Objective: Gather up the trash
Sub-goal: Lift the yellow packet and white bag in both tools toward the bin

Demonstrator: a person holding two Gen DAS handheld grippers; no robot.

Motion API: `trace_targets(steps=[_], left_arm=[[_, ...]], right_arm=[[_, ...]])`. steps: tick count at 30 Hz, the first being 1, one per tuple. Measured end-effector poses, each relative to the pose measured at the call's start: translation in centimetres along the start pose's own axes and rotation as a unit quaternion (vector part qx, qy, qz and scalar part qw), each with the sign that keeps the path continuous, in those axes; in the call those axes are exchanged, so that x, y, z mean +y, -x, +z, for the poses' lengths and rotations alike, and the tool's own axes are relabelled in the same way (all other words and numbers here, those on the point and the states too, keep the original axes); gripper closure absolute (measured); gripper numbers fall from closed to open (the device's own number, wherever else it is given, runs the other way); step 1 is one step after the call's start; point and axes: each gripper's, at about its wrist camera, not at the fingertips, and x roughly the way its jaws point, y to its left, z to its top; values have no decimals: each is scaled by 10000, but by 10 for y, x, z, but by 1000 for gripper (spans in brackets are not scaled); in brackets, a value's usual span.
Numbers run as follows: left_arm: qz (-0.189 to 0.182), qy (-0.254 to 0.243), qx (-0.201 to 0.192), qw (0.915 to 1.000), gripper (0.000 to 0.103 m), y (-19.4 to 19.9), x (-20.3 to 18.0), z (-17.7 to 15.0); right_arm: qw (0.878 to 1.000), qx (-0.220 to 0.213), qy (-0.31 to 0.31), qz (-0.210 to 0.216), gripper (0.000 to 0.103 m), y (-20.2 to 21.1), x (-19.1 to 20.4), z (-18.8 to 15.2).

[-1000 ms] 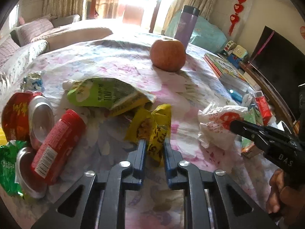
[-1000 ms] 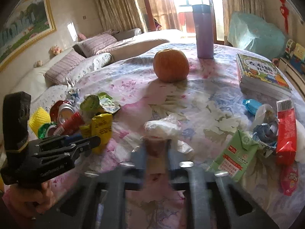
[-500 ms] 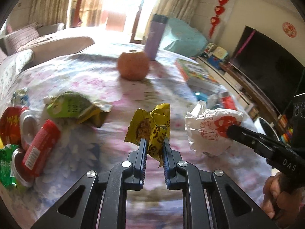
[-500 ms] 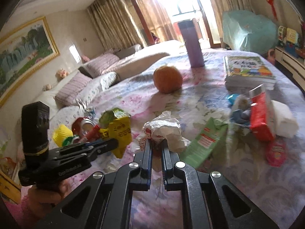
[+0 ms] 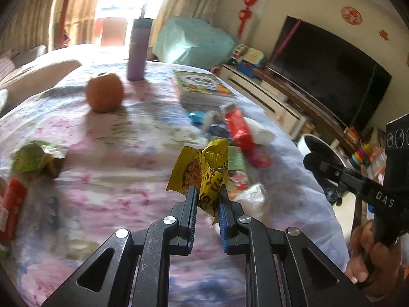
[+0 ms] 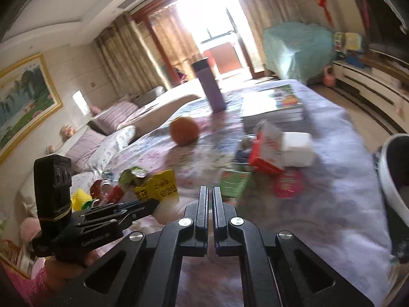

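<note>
Above the near edge of the table (image 5: 115, 153), my left tongs (image 5: 205, 192) pinch a yellow wrapper (image 5: 204, 168) by its lower end. The crumpled foil stands up between the two blue pads, clear of the cloth. From the right wrist view the same wrapper (image 6: 163, 188) sticks up from the left tongs (image 6: 153, 203) over the table's left side, with my left hand (image 6: 66, 268) below on the grip.

My right tongs (image 6: 210, 192) have just been closing and now stand pressed together, nothing showing between the fingers. They point along the table's near right part. In the left view their black tip (image 5: 310, 158) hangs off the right edge in front of a white-rimmed bin (image 5: 306, 140), my right hand (image 5: 370, 261) on the handle.

A white paper crumple (image 5: 253, 197) lies on the cloth just right of the left tongs, apart from both pairs. Beyond the wrapper lies a green carton (image 5: 236, 163), and past it a red carton (image 5: 239, 128) toward the right edge. A green pouch (image 5: 33, 157) and a red can (image 5: 10, 204) sit at the left edge. An orange (image 5: 104, 92), a purple flask (image 5: 138, 51) and books (image 5: 202, 87) occupy the far side.
</note>
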Motion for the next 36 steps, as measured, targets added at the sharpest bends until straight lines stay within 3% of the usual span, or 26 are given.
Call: trace_targets(steps=[4, 7, 8, 11, 12, 20, 21, 22, 25, 36], left_arm=[[-18, -122, 6, 9999, 89, -8, -8, 2], [4, -126, -2, 9999, 89, -7, -11, 1], [34, -123, -15, 9999, 89, -6, -9, 0], [111, -74, -8, 9999, 89, -2, -8, -6], [129, -42, 15, 9999, 89, -1, -7, -8], [198, 37, 150, 9997, 89, -4, -3, -16], [200, 52, 153, 9997, 89, -4, -1, -16], [198, 62, 153, 9997, 89, -3, -1, -16], [175, 70, 157, 9997, 89, -3, -2, -15], [-293, -288, 191, 9990, 89, -11, -46, -9]], right_arm=[[9998, -35, -140, -110, 102, 11, -15, -4], [9998, 41, -192, -33, 93, 13, -17, -11], [9998, 130, -134, 36, 87, 11, -15, -16], [9995, 277, -43, 163, 34, 6, -8, -31], [9993, 318, 9, 199, 29, 2, -4, -35], [9956, 911, -31, 221, 32, -51, 2, -54], [9953, 926, -90, 250, 51, -54, -1, -55], [9952, 934, -153, 263, 63, -55, -3, -55], [9960, 822, -222, 286, 76, -48, -6, -54], [9987, 174, -451, -138, 79, 20, -41, -48]])
